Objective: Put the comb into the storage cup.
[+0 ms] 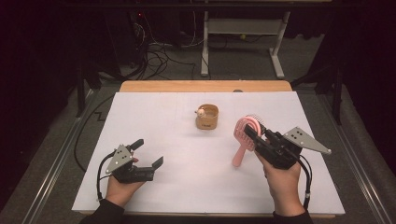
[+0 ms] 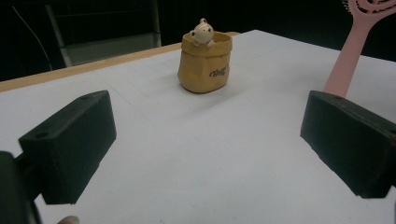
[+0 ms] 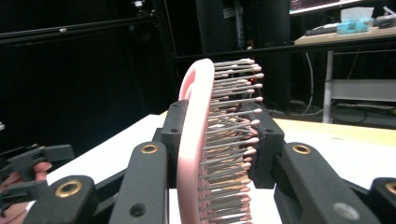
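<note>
A pink hairbrush (image 1: 245,133) stands upright on its handle tip, a little right of the table's middle. My right gripper (image 1: 254,133) is shut on its head; in the right gripper view the pink head (image 3: 194,140) with its grey bristles sits clamped between the two black jaws. My left gripper (image 1: 149,154) rests at the front left, open and empty, with white tabletop between its jaws (image 2: 205,154). A small tan pouch (image 1: 207,116) with a little figure peeking over its rim stands beyond the middle of the table (image 2: 204,63).
A white sheet (image 1: 187,186) covers the wooden table (image 1: 205,86). Behind the table's far edge lie floor cables (image 1: 159,58) and a white desk frame (image 1: 243,46). In the left gripper view the brush handle (image 2: 348,56) rises at the right.
</note>
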The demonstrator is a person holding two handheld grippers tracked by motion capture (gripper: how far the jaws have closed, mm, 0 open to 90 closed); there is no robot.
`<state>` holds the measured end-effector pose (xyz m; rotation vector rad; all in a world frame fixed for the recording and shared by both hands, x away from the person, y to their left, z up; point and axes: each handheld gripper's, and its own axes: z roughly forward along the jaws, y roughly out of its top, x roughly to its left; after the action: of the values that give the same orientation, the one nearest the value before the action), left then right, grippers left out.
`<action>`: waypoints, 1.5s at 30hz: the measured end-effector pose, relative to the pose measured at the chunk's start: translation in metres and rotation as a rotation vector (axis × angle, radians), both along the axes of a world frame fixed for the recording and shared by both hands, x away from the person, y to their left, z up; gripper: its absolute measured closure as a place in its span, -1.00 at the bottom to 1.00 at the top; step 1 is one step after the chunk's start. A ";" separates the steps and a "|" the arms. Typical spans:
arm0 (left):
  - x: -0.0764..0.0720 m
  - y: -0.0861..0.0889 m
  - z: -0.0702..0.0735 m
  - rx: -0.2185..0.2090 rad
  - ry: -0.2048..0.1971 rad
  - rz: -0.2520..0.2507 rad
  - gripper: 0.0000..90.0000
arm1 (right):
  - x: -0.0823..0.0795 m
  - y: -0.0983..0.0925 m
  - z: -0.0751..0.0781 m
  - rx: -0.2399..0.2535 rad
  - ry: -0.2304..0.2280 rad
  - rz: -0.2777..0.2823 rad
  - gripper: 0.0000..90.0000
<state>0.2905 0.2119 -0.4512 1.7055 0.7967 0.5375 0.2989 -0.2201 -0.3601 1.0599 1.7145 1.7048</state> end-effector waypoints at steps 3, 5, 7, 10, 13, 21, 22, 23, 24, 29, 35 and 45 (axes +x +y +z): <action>0.000 0.001 0.001 -0.006 -0.003 0.001 -0.93 | 0.004 0.000 0.003 -0.002 0.000 -0.011 0.48; 0.000 0.001 0.000 -0.006 -0.001 0.000 -0.93 | 0.006 0.001 0.005 0.002 -0.002 -0.018 0.48; 0.001 0.002 0.000 -0.007 0.001 0.000 -0.93 | 0.009 0.002 0.008 0.001 -0.007 -0.023 0.48; 0.000 0.002 0.000 -0.008 -0.005 -0.001 -0.93 | 0.012 0.004 0.011 -0.008 -0.018 -0.031 0.48; 0.000 0.002 0.000 -0.009 -0.007 -0.004 -0.93 | 0.015 0.007 0.013 -0.005 -0.029 -0.031 0.48; -0.001 0.002 0.001 -0.017 -0.012 -0.008 -0.93 | 0.026 0.013 0.014 0.003 -0.036 -0.043 0.48; -0.001 0.002 0.001 -0.018 -0.013 -0.009 -0.93 | 0.027 0.013 0.014 0.005 -0.034 -0.045 0.48; -0.001 0.002 0.001 -0.018 -0.013 -0.011 -0.93 | 0.028 0.014 0.014 0.003 -0.037 -0.047 0.48; -0.001 0.002 0.001 -0.019 -0.014 -0.011 -0.93 | 0.029 0.015 0.014 0.004 -0.038 -0.048 0.48; -0.001 0.002 0.000 -0.015 -0.012 -0.015 -0.93 | 0.036 0.019 0.017 0.003 -0.046 -0.053 0.48; 0.000 0.004 -0.001 -0.022 -0.010 -0.012 -0.93 | 0.042 0.023 0.023 0.001 -0.056 -0.061 0.48; -0.001 0.004 -0.001 -0.022 -0.015 -0.012 -0.93 | 0.053 0.030 0.031 0.015 -0.065 -0.062 0.48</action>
<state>0.2898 0.2156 -0.4518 1.6831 0.7786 0.5315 0.3517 -0.1902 -0.3294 1.0417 1.6152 1.6971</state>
